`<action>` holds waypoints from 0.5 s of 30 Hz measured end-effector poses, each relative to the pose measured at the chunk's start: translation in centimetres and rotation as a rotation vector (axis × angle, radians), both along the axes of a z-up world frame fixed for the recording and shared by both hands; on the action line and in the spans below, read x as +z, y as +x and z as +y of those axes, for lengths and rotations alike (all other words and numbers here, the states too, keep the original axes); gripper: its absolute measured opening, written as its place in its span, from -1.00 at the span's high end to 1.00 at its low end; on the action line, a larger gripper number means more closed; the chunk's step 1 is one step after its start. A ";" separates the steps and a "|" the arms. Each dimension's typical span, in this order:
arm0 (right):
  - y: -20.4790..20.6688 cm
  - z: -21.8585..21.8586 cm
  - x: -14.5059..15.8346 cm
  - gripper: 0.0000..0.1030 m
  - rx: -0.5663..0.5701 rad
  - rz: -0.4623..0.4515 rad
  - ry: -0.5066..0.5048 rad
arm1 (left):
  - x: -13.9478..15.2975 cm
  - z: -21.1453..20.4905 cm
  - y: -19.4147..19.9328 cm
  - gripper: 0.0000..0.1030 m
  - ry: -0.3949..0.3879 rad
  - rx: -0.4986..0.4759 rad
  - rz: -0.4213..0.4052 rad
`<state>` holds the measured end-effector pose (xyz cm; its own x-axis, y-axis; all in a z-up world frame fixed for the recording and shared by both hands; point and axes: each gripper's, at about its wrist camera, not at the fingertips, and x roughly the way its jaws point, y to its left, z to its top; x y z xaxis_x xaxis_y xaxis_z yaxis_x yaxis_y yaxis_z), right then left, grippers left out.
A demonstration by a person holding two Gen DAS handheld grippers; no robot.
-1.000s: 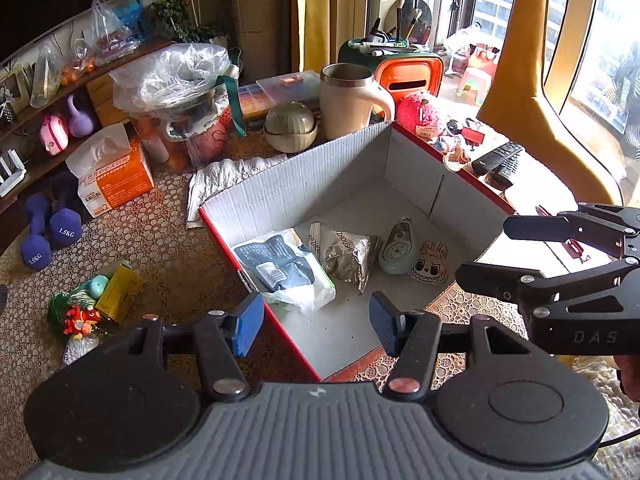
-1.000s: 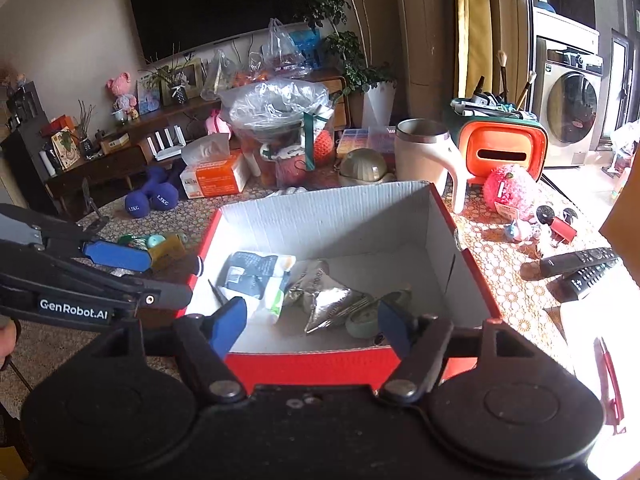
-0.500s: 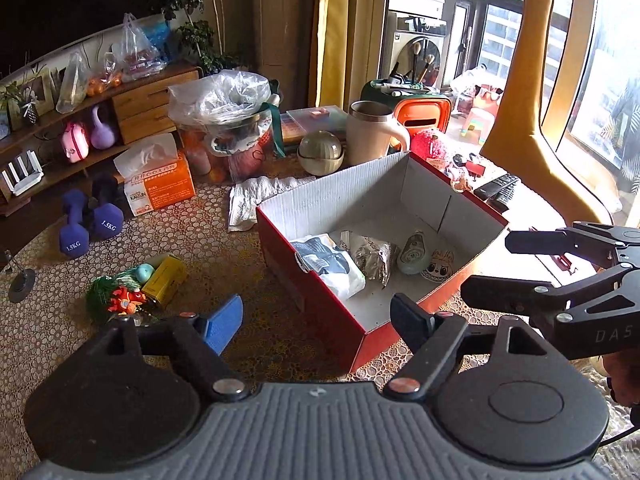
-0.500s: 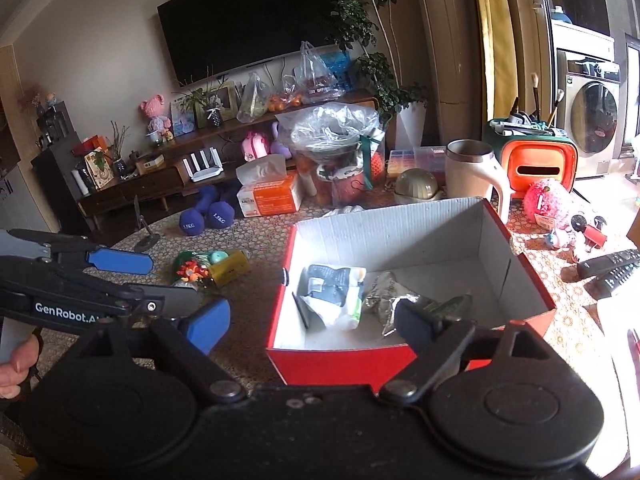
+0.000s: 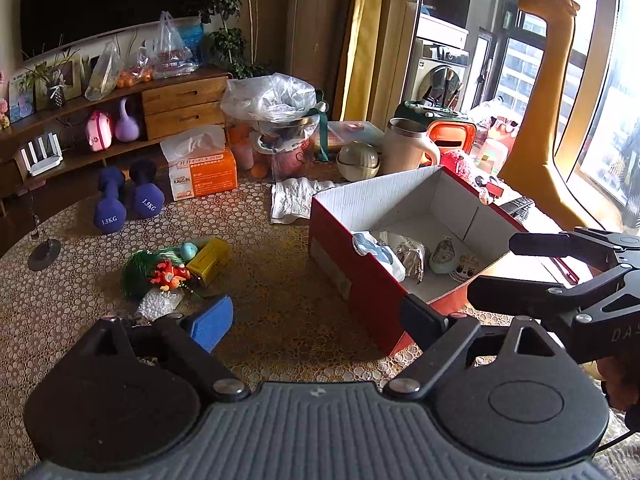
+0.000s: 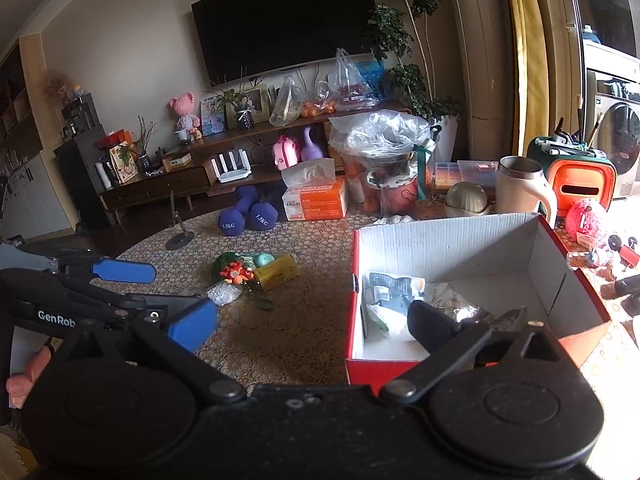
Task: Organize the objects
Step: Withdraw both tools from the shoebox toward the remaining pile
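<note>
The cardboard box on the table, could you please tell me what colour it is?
The cardboard box is red outside, white inside; clearest in the left wrist view.

Window glare right, fisheye-bent edges

Bare tablecloth [image 5: 272, 280] between toy pile [image 5: 172, 272] and red box [image 5: 360, 280], box open on top with free floor at its far corner, dumbbells [image 5: 128, 204], tissue box [image 5: 200, 172] and bagged bowl [image 5: 276, 120] crowding the far edge.
</note>
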<state>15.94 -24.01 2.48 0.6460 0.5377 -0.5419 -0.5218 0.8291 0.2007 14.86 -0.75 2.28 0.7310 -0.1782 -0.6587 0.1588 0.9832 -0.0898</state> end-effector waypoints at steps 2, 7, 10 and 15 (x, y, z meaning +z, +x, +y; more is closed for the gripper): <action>0.0 0.9 -0.2 -0.97 0.016 0.003 -0.003 | -0.5 1.3 -0.4 -0.93 -0.009 0.010 -0.001; 0.4 3.0 -0.8 -0.97 0.046 0.017 -0.018 | -2.0 4.6 -1.2 -0.98 -0.009 0.053 -0.018; 0.9 4.2 -1.4 -0.97 0.058 0.029 -0.031 | -3.0 6.5 -1.6 -0.98 -0.002 0.089 -0.021; 1.9 6.2 -2.5 -0.96 0.065 0.042 -0.064 | -4.7 9.3 -2.0 -0.98 0.023 0.147 -0.028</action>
<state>17.89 -17.84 -0.04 0.5869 0.5409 -0.6025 -0.5671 0.8057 0.1709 12.83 8.57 -2.44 0.7660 -0.0536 -0.6407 0.0154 0.9978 -0.0650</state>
